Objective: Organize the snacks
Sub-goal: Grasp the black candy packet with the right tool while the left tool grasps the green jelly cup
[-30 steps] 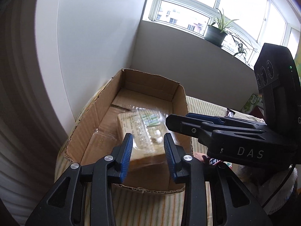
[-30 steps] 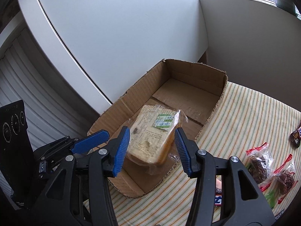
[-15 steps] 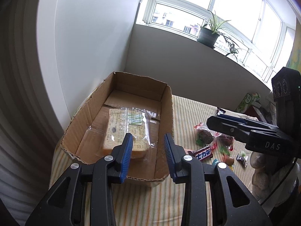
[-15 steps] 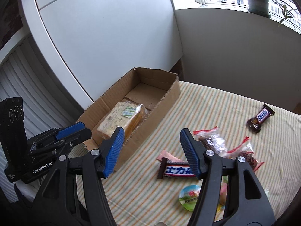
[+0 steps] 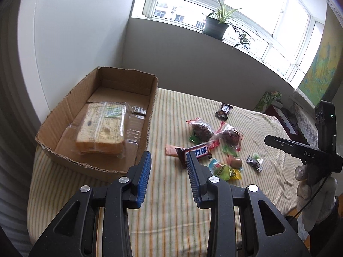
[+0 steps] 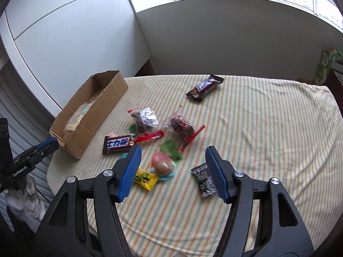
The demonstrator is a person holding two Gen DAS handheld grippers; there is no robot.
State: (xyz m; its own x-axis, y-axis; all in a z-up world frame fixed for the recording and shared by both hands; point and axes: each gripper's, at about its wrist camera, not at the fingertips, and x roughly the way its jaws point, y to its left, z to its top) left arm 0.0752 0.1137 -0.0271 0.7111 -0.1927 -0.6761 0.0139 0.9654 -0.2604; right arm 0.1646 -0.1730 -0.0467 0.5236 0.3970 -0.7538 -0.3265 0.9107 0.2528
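Observation:
A cardboard box (image 5: 150, 115) stands at the table's left with a wrapped bread loaf (image 5: 103, 128) lying inside; the box also shows in the right wrist view (image 6: 100, 107). Loose snacks lie on the striped cloth: a Snickers bar (image 6: 118, 144), two clear bags of dark snacks (image 6: 144, 120) (image 6: 181, 127), a second chocolate bar (image 6: 203, 88), a yellow candy (image 6: 145, 178), a black-and-white candy (image 6: 203, 180). My left gripper (image 5: 168, 171) is open and empty, above the cloth right of the box. My right gripper (image 6: 172, 171) is open and empty over the small candies.
The striped cloth (image 6: 268, 128) covers the table, with white walls behind and to the left. A potted plant (image 5: 215, 26) stands on the windowsill. Green cartons (image 5: 269, 98) sit beyond the table's far right corner.
The right gripper has let go of the bread loaf in the box and drawn back over the loose snacks, jaws wider. The left gripper has pulled back and right, away from the box.

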